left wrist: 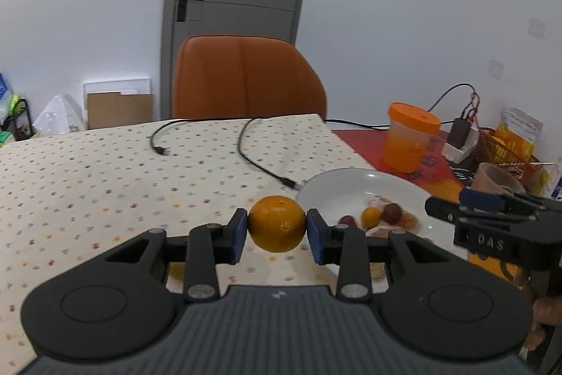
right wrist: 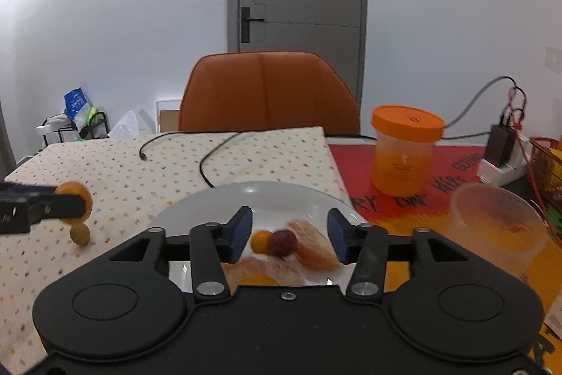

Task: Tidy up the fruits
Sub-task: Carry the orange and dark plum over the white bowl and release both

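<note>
my left gripper (left wrist: pixel 277 229) is clamped on an orange (left wrist: pixel 277 223), both blue pads pressed against its sides, and the fruit hangs above the dotted tablecloth (left wrist: pixel 105 171), just left of the white plate (left wrist: pixel 354 180). from the right wrist view i see that same orange off to the far left, with a smaller yellow fruit (right wrist: pixel 80 233) sitting on the cloth just below it.

my right gripper (right wrist: pixel 289 236) has its jaws apart with nothing pinched between them; it hovers over the near part of the plate. between the pads i'm looking down on a small orange fruit (right wrist: pixel 260 241) touching a dark red fruit (right wrist: pixel 282 243), with pale peeled citrus segments (right wrist: pixel 312 246) lying beside them on the right, all on the plate.

further right, on the red mat (right wrist: pixel 358 164), an orange-lidded jar (right wrist: pixel 404 150) stands upright, and a clear plastic cup (right wrist: pixel 498 227) sits nearer on the right. two black cables (left wrist: pixel 253 150) trail across the cloth, and an orange chair (left wrist: pixel 246 79) is at the table's far edge.
</note>
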The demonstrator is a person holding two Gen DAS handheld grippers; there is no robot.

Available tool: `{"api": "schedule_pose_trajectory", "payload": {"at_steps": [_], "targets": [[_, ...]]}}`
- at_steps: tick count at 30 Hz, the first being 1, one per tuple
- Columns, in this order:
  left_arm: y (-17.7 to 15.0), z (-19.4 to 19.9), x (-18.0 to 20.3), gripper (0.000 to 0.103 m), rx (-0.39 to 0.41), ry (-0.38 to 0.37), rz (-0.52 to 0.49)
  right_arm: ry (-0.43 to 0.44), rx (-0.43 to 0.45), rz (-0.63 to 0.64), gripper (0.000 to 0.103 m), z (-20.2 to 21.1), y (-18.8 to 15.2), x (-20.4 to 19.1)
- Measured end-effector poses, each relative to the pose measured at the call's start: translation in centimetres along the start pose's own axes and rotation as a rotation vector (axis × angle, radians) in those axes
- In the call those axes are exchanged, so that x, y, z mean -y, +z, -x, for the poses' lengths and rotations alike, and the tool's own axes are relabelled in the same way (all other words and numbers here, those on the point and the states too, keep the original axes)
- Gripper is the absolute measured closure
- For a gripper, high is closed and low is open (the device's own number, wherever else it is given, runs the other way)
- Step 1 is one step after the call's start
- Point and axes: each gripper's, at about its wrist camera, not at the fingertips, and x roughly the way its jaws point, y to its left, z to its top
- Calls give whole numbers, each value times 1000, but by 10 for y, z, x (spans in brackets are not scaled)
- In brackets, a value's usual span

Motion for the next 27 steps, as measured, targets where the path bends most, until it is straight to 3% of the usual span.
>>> {"api": "schedule_pose_trajectory", "payload": {"at_steps": [3, 12, 18, 27], "targets": [[3, -2, 6, 68, -9, -39, 3, -28, -4, -9, 45, 9, -5, 7], [11, -9, 30, 68, -10, -86, -41, -53, 3, -59, 44, 33, -17, 20], [15, 0, 34, 65, 9, -79, -56, -39, 2, -89, 42, 39, -22, 22], [12, 21, 15, 61, -27, -46, -24, -1, -12, -93, 40, 48, -30, 11]]}}
